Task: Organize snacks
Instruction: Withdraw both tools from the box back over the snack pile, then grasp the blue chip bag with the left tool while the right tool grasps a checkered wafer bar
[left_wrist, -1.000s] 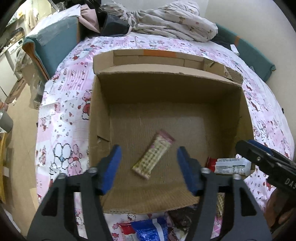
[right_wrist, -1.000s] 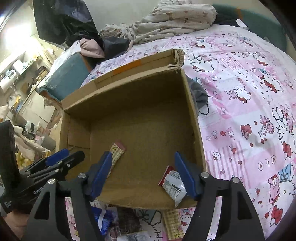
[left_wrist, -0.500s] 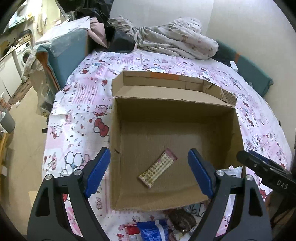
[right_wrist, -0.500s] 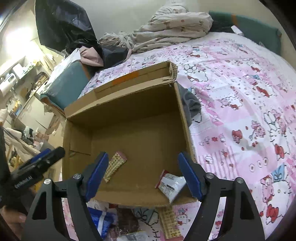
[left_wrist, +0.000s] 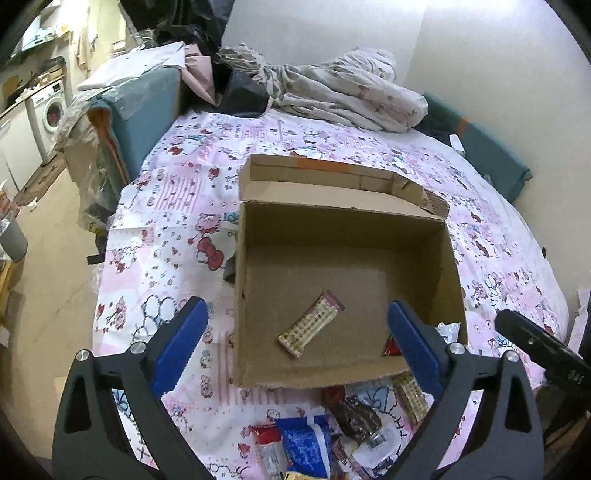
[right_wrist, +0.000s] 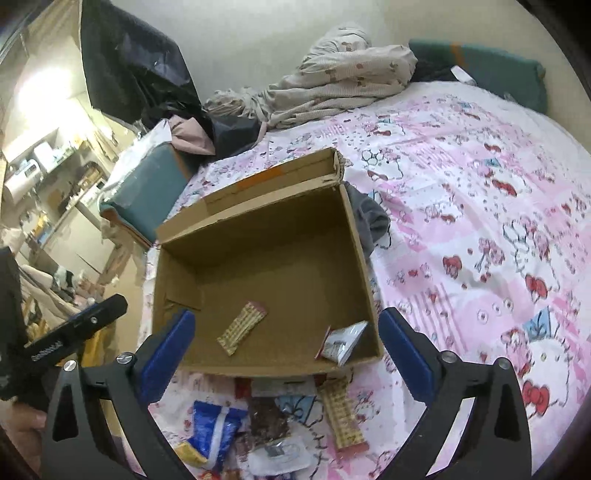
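Both grippers pull back from the cardboard box (left_wrist: 454, 258), jaws opening wide and empty. 2 snacks delivered: wafer bar (left_wrist: 310, 324) mid-floor, white packet (right_wrist: 341, 342) in its corner. Snack pile (right_wrist: 273, 417) waits in front.

- The left tool (left_wrist: 295, 328) hangs above the near edge of an open cardboard box (left_wrist: 343, 225), blue pads spreading wider, nothing between them.
- Inside the box lies a checked snack bar (left_wrist: 310, 324); a red-cornered packet (left_wrist: 390, 347) sits in the near right corner.
- Loose snacks lie on the bed's pink sheet (left_wrist: 173, 229) just before the box: a blue packet (left_wrist: 304, 445) and a dark brown wrapper (left_wrist: 354, 413).
- The right tool (left_wrist: 539, 350) shows at the right edge.
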